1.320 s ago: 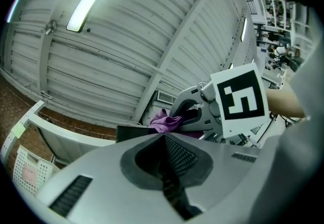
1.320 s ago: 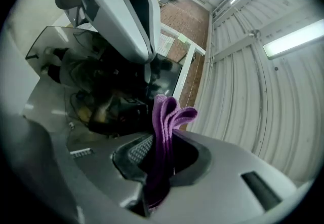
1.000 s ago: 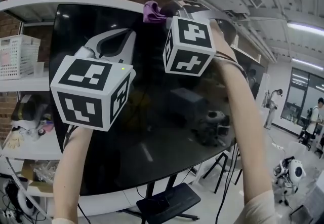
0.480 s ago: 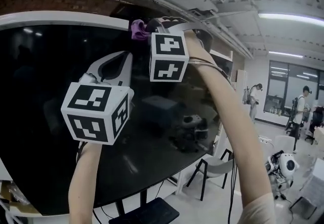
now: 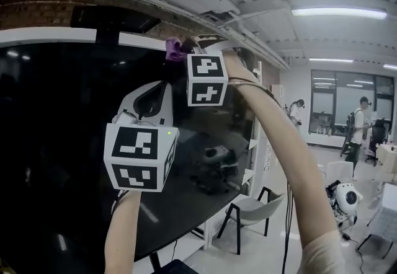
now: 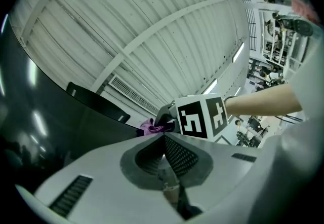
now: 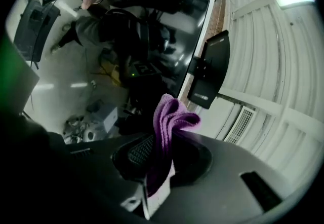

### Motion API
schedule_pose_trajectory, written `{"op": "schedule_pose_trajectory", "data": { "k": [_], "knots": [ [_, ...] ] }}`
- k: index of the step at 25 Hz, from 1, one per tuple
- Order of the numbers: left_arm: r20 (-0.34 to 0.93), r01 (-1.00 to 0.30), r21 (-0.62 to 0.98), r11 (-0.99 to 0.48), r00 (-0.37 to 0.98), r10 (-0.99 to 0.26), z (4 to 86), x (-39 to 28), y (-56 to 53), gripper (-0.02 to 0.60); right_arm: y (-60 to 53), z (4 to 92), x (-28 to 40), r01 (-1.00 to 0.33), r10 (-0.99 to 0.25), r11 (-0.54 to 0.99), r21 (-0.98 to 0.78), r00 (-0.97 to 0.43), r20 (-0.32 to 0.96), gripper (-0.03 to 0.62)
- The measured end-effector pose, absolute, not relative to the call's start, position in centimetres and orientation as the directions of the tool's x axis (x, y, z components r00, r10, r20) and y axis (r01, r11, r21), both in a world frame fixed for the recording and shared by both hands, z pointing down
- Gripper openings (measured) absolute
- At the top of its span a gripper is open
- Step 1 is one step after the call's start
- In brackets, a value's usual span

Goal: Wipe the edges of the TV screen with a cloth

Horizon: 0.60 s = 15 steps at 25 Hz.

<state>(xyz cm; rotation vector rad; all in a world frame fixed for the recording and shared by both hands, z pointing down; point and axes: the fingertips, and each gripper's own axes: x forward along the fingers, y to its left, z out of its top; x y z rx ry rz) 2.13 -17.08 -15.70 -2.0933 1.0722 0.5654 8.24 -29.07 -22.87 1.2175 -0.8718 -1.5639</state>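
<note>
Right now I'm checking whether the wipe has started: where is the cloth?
The cloth is pinched in the right tongs, upper centre of the head view, by the top edge of the TV and just above the left tongs.

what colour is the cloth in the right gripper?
Purple cloth, clearest in the right gripper view, pinched by the right gripper.

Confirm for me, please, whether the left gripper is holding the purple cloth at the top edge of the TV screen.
Not quite: the right gripper is holding the purple cloth at the top edge of the TV screen, as the right gripper view shows. The left gripper is shut, empty.
</note>
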Motion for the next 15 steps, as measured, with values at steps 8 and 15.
{"op": "schedule_pose_trajectory", "data": {
  "k": [8, 15],
  "knots": [
    [-0.673, -0.776, -0.347, -0.527, 0.597, -0.436, -16.3, 15.6, -22.0, 0.015, -34.5, -22.3, 21.4, 0.31, -0.967, -0.243, 0.919, 0.001, -0.255, 0.055],
    [-0.66, -0.734, -0.339, -0.589, 0.631, -0.407, -14.4, 25.4, -27.1, 0.015, -39.1, -21.0, 32.0, 0.269, -0.968, -0.235, 0.934, 0.021, -0.25, 0.054]
  ]
}}
